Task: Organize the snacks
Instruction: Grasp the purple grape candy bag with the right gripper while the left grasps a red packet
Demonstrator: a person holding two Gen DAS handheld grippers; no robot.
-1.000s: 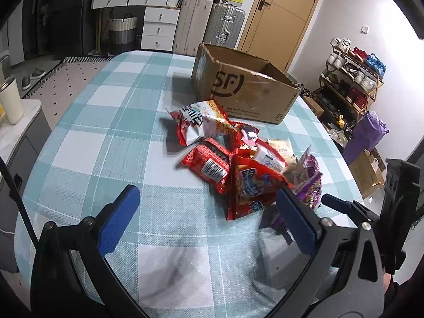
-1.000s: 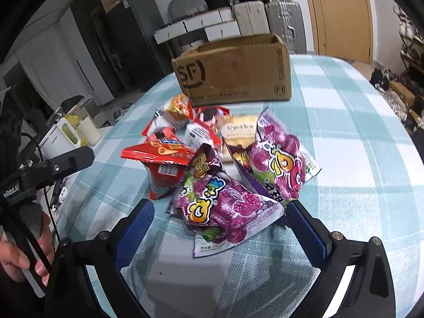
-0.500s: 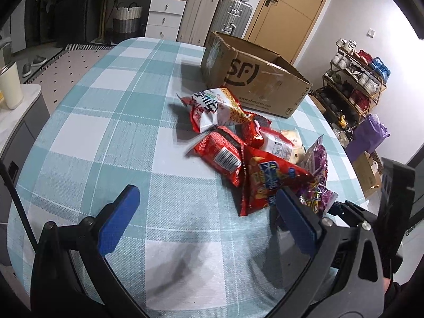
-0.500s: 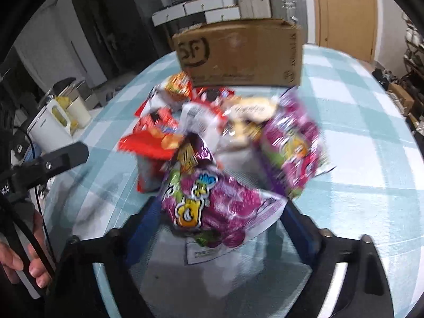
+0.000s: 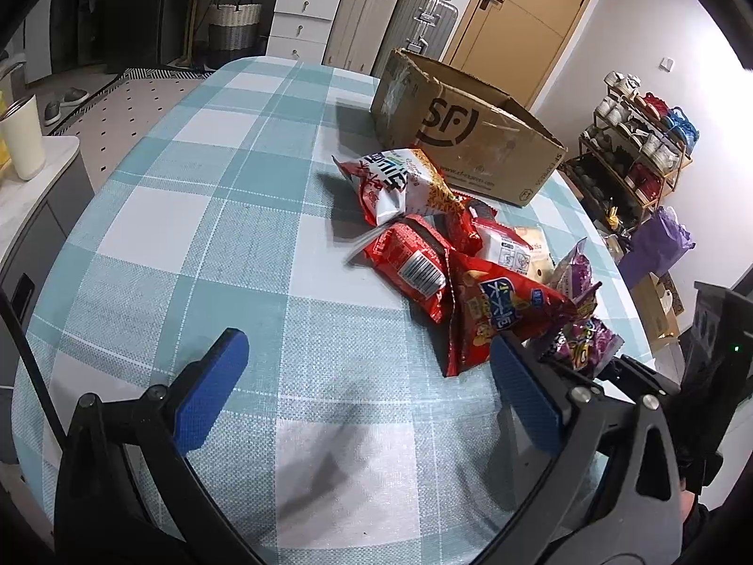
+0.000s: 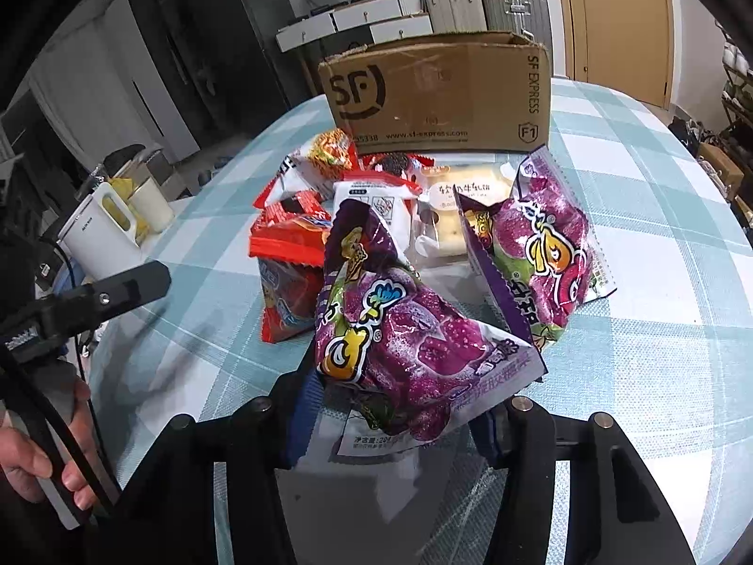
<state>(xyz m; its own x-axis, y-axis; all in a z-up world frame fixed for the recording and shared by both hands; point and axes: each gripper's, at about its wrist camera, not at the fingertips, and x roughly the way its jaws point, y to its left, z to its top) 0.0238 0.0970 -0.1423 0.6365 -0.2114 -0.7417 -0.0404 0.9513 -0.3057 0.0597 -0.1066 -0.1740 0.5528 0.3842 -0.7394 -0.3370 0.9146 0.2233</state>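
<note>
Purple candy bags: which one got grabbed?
The nearer purple bag, pinched at its bottom edge by the right gripper. The other purple bag lies free on the table.

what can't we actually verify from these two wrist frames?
- Inside of the cardboard box: hidden by its near wall in both wrist views.
- Right gripper contact: the purple snack bag covers the pads; the grip is inferred.
- Snacks low in the pile: overlapped; the cream-coloured pack shows only partly.
- Small print on the red chip bag: too small in the left wrist view.
- Left gripper: open, empty.
</note>
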